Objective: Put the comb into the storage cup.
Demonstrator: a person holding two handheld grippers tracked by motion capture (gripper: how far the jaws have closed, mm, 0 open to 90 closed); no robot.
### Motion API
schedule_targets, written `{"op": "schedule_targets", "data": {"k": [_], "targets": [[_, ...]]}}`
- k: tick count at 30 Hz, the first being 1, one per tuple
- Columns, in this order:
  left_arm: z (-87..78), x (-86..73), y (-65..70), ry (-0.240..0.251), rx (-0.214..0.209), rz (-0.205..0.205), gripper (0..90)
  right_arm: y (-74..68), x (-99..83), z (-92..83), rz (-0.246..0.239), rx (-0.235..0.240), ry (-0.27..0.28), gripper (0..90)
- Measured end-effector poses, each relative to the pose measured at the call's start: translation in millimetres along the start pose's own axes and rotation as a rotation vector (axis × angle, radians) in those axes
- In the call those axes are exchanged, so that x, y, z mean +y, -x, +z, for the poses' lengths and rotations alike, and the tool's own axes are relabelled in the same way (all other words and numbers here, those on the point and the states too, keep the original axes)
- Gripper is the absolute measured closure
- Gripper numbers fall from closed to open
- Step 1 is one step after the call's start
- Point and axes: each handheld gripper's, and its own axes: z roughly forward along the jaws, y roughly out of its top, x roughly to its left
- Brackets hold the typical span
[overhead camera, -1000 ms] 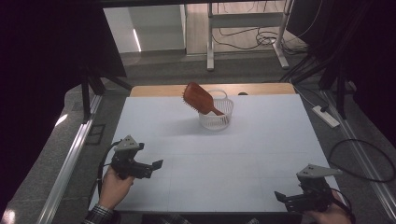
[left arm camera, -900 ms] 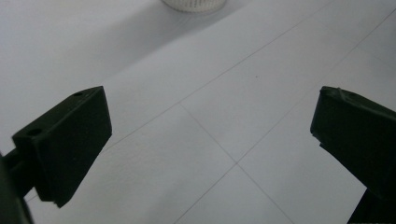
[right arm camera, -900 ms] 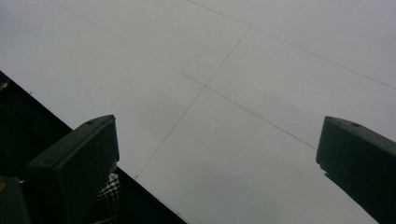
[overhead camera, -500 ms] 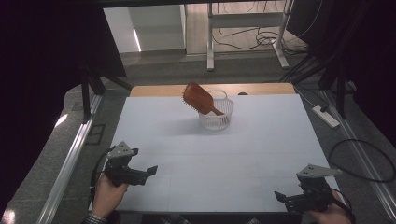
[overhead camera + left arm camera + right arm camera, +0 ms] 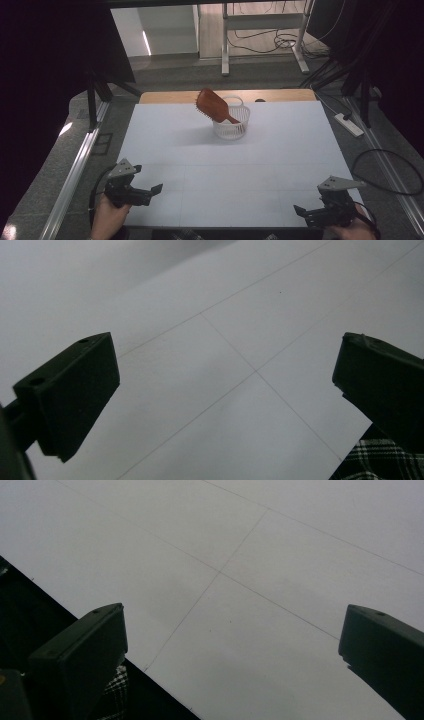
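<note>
2 grippers, left (image 5: 150, 192) and right (image 5: 306, 214), jaws wide, far from hairbrush (image 5: 212, 105).

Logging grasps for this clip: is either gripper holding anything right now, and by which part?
Nothing is held. The left gripper and the right gripper are both open over bare table; the hairbrush sits in the basket.

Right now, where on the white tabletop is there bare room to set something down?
The whole near half is bare, between the left tongs and right tongs, up to the white basket. Both flanks of the basket are free too. The one crowded spot is far centre, where the brown hairbrush leans out of the basket.
</note>
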Motion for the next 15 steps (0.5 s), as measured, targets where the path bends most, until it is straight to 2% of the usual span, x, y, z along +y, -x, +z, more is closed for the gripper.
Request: {"op": "schedule_targets", "data": {"k": [15], "targets": [[-10.7,-13.9,2.5,-0.01,0.022,-0.006,0.0,0.0,0.0,-0.1,-0.001,-0.002,-0.002,0.0]]}}
